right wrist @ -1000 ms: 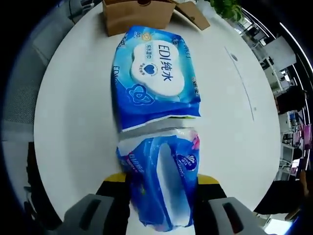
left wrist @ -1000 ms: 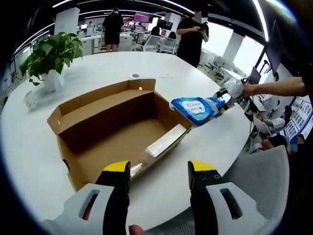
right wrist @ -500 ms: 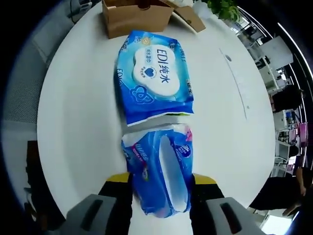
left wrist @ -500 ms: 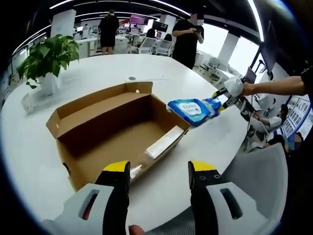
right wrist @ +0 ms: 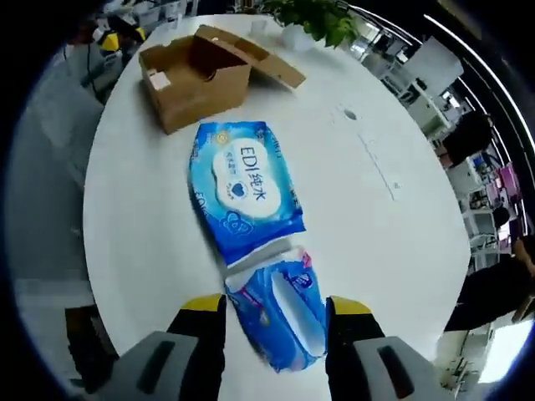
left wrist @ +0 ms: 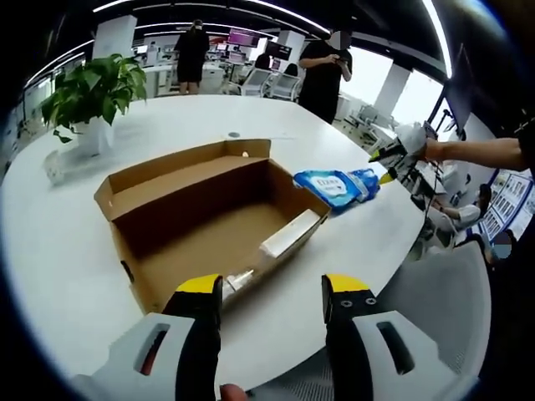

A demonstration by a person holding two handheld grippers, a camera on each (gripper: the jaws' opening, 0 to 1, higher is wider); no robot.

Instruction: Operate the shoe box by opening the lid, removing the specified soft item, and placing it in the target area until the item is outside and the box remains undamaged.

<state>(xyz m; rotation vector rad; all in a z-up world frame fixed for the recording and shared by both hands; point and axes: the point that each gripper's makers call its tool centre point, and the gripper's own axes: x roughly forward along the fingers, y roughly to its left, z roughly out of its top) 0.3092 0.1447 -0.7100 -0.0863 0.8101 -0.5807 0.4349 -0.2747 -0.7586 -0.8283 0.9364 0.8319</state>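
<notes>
Yellow-tipped jaws on the right gripper (right wrist: 272, 311) are spread, with the near end of the blue wipes pack (right wrist: 251, 224) lying between them on the white table (right wrist: 376, 225); looks let go, though I can't fully tell if a pad touches the wrapper. The cardboard shoe box (right wrist: 194, 73) sits up at 11 o'clock, lid flipped back, well apart from the pack. The left gripper (left wrist: 272, 292) hangs spread and empty just in front of the box, with the pack out at 1 o'clock. I'd say basically done: item out, box looks fine, just back away.
</notes>
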